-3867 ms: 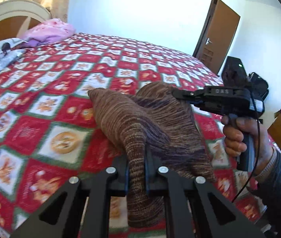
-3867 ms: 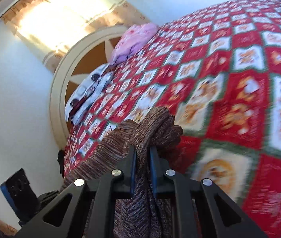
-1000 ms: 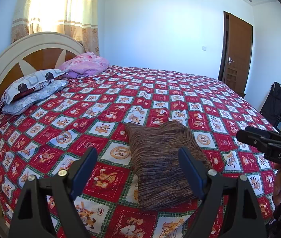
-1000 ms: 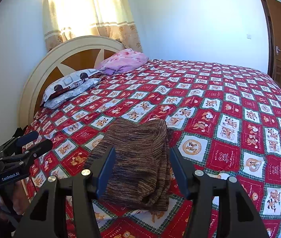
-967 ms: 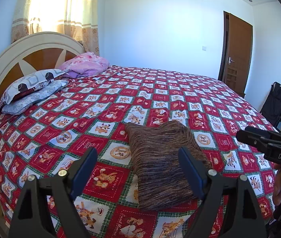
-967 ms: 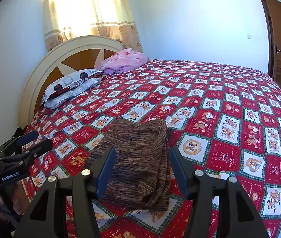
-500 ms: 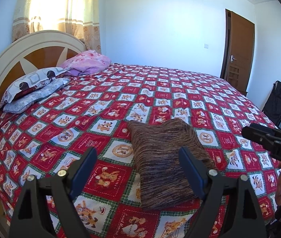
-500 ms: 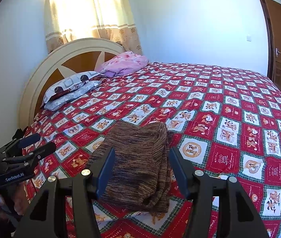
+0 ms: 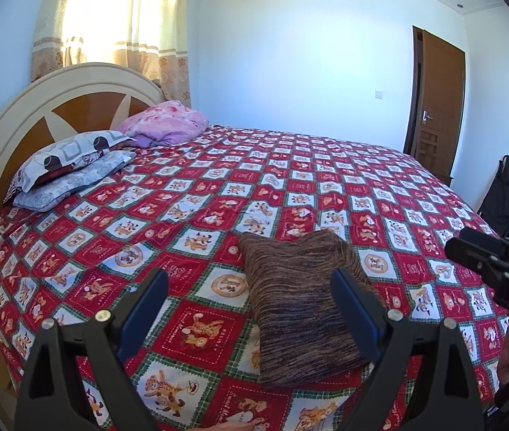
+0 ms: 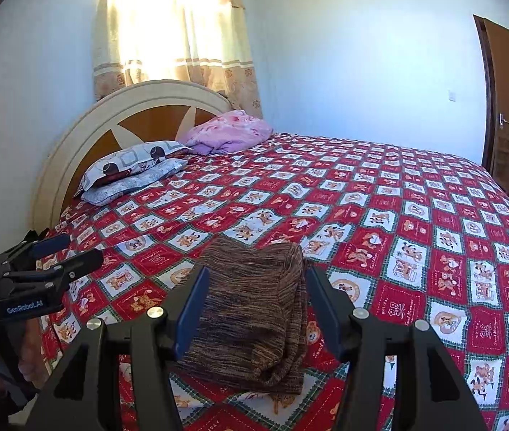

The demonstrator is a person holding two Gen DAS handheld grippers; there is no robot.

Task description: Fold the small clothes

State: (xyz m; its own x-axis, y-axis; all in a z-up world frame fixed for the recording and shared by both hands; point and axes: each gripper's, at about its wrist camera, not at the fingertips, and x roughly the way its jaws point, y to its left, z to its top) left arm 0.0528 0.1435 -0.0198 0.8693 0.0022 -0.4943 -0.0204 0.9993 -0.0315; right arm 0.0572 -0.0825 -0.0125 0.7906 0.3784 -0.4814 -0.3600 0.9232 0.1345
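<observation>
Both grippers, left and right, now spread, have released the folded sweater

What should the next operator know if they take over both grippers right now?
Left gripper: jaws open, empty, held back from the bed.
Right gripper: jaws open, empty, also clear of the bed.
Brown knit: lies folded in a compact rectangle on the red patterned bedspread near the bed's front edge, touched by neither gripper.
Done: this piece looks folded and set down.
Left: no other loose small clothes show in either view; only pillows and a pink bundle sit by the headboard. Check off-camera for the next piece before moving.
</observation>
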